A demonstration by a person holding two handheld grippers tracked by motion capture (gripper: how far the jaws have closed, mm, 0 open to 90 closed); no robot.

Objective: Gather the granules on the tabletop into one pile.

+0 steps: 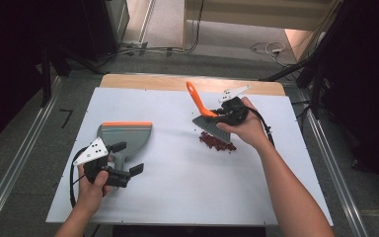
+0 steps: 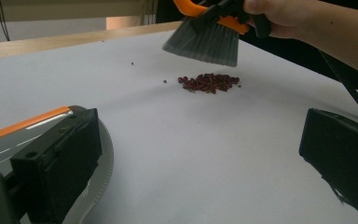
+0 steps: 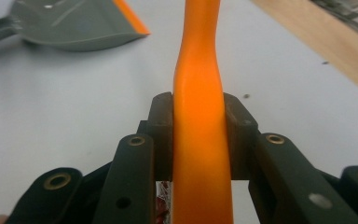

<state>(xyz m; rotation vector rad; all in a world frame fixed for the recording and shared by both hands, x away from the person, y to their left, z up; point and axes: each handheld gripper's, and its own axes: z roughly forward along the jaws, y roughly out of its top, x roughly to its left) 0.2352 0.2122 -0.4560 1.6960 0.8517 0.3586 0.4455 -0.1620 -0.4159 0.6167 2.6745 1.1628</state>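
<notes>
A grey dustpan (image 1: 126, 133) with an orange front lip lies flat on the white sheet at the left. Its handle points toward my left gripper (image 1: 128, 158), which stands open. In the left gripper view the wide-apart left gripper (image 2: 200, 140) has the dustpan (image 2: 9, 140) beside its left jaw, and nothing is pinched. My right gripper (image 1: 229, 114) is shut on the orange handle of a small brush (image 1: 198, 101). Both pads of the right gripper (image 3: 199, 116) press the brush handle (image 3: 198, 70). The grey bristles (image 2: 205, 42) hang just above a small pile of red beans (image 1: 217, 142), also seen as the beans (image 2: 209, 82).
The white sheet (image 1: 177, 197) covers a wooden table whose bare strip (image 1: 143, 81) shows along the far edge. A few stray beans (image 2: 133, 63) lie left of the pile. Metal rails and cables run on the floor around the table.
</notes>
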